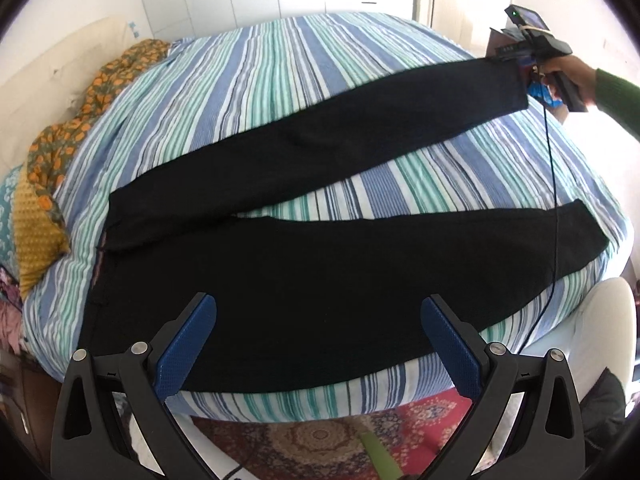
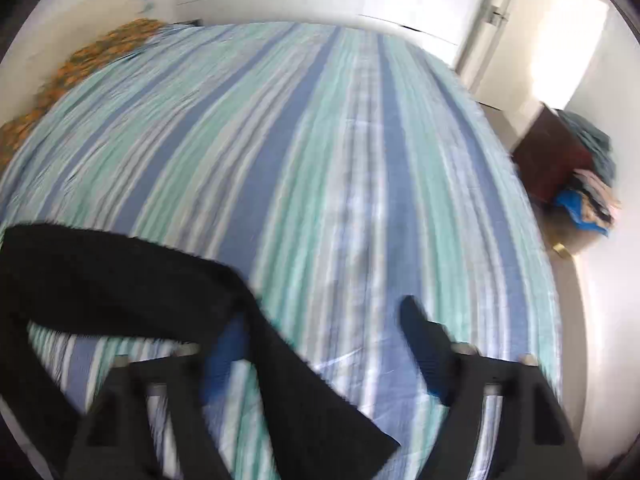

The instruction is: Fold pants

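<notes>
Black pants (image 1: 304, 280) lie spread on the striped bed (image 1: 280, 80), waistband to the left and both legs running right. My left gripper (image 1: 320, 340) hovers open over the hip area near the bed's front edge, nothing between its blue pads (image 1: 188, 344). At the far leg's cuff (image 1: 508, 84) a hand in a green sleeve holds my right gripper (image 1: 532, 64). The right wrist view is blurred: my right gripper (image 2: 324, 356) has its jaws wide apart, and the black leg (image 2: 160, 280) crosses under them, ending at a cuff (image 2: 360, 432). The pads do not press on it.
Orange floral bedding (image 1: 80, 120) and a mustard pillow (image 1: 36, 232) sit along the bed's left side. A red patterned rug (image 1: 320, 436) lies below the front edge. A dark wooden cabinet (image 2: 552, 164) with piled clothes (image 2: 592, 196) stands right of the bed. A thin cable (image 1: 554, 200) hangs from the right gripper.
</notes>
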